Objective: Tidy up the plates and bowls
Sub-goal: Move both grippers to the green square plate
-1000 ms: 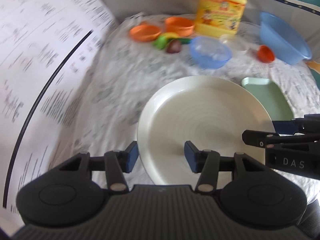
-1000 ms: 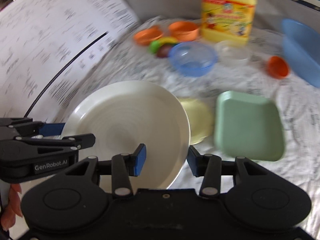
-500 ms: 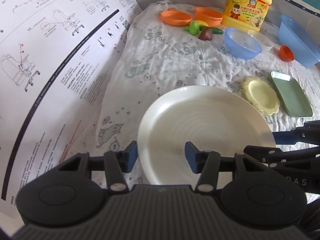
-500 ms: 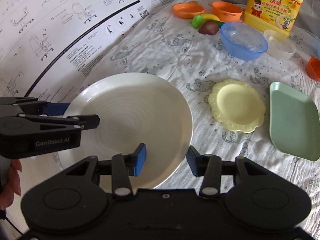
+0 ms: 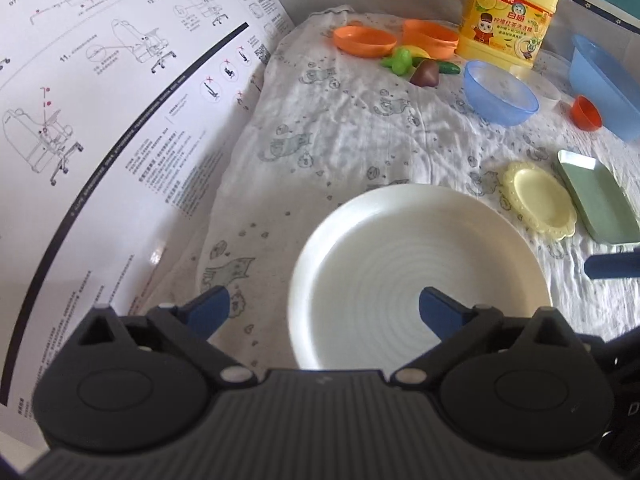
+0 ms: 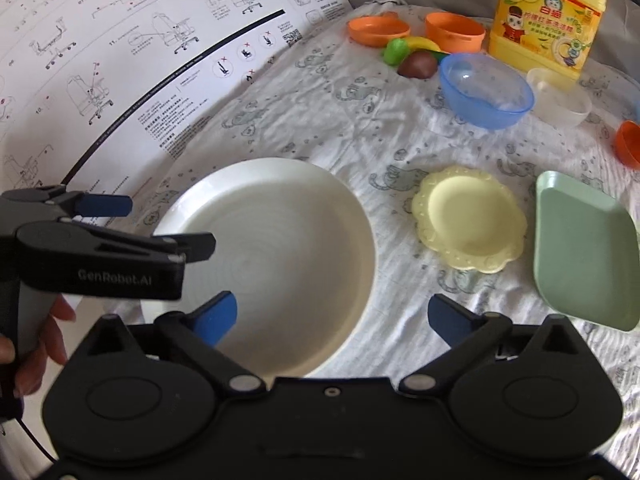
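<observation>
The left hand-held gripper (image 5: 324,308) is seen at the bottom of the left wrist view with its 2 blue-tipped fingers spread wide and nothing held between them. The right hand-held gripper (image 6: 332,314) is seen at the bottom of the right wrist view, likewise spread wide and holding nothing. In the right wrist view the left hand-held gripper (image 6: 120,224) is also visible at the left edge, above the left rim of the white plate.

The white plate (image 5: 416,280) lies flat on the printed cloth (image 5: 352,140), at lower centre of both views, directly ahead of both hand-held grippers. Its near rim is hidden behind the gripper bodies. Whether any finger touches the plate cannot be told.

To the right of the white plate, apart from it, a yellow scalloped plate (image 6: 470,218) is placed, and just beside that, at the right edge, a green rectangular tray (image 6: 580,248).

A large instruction sheet (image 5: 100,120) fills the left of the frame.

Farther back, at upper right, a blue bowl (image 6: 486,94) is located, with a clear container (image 6: 560,98) to its right. Toy fruits (image 6: 412,58) lie just behind the blue bowl. At the far edge, 2 orange bowls (image 6: 454,32) and a yellow detergent bottle (image 6: 548,16) are positioned.
</observation>
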Demonstrator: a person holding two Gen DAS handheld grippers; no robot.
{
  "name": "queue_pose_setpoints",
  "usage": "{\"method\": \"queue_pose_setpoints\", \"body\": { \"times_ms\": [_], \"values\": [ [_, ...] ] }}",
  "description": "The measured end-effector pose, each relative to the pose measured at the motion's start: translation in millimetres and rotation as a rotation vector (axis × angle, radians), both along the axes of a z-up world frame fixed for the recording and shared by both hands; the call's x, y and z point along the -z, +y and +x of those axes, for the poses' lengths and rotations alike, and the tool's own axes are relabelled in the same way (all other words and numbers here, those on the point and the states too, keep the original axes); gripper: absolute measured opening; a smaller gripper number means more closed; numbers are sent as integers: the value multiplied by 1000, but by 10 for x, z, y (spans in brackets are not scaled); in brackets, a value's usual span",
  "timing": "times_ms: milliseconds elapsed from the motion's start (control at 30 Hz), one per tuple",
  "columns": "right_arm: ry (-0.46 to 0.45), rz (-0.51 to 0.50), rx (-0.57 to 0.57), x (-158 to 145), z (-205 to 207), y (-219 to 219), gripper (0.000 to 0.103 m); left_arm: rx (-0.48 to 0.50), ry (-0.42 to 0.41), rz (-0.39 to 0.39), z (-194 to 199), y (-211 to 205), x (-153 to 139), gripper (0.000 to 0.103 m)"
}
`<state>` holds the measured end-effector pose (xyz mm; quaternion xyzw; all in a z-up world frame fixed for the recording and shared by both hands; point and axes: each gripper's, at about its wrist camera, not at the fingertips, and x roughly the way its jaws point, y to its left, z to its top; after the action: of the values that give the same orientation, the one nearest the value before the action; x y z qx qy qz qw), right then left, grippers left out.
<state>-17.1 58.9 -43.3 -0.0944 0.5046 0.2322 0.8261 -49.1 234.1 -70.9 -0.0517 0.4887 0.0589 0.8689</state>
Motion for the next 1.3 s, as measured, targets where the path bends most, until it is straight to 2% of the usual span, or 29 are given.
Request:
{"method": "queue_pose_setpoints", "body": {
  "times_ms": [300,633,1067,1300],
  "values": [
    [-3,4,43,-41,-51,-219,103,-11,-43,-2,30,-83,-86,103],
    [-36,48,128,-173,-74,-555,103,22,-92,10,137,-334,-269,103],
    [-62,120,343,-209,15,-1335,103,162,-109,29,440,-1001,-379,103],
    [-90,151,485,-197,152,-1843,103,240,-99,23,664,-1413,-323,103]
  ]
}}
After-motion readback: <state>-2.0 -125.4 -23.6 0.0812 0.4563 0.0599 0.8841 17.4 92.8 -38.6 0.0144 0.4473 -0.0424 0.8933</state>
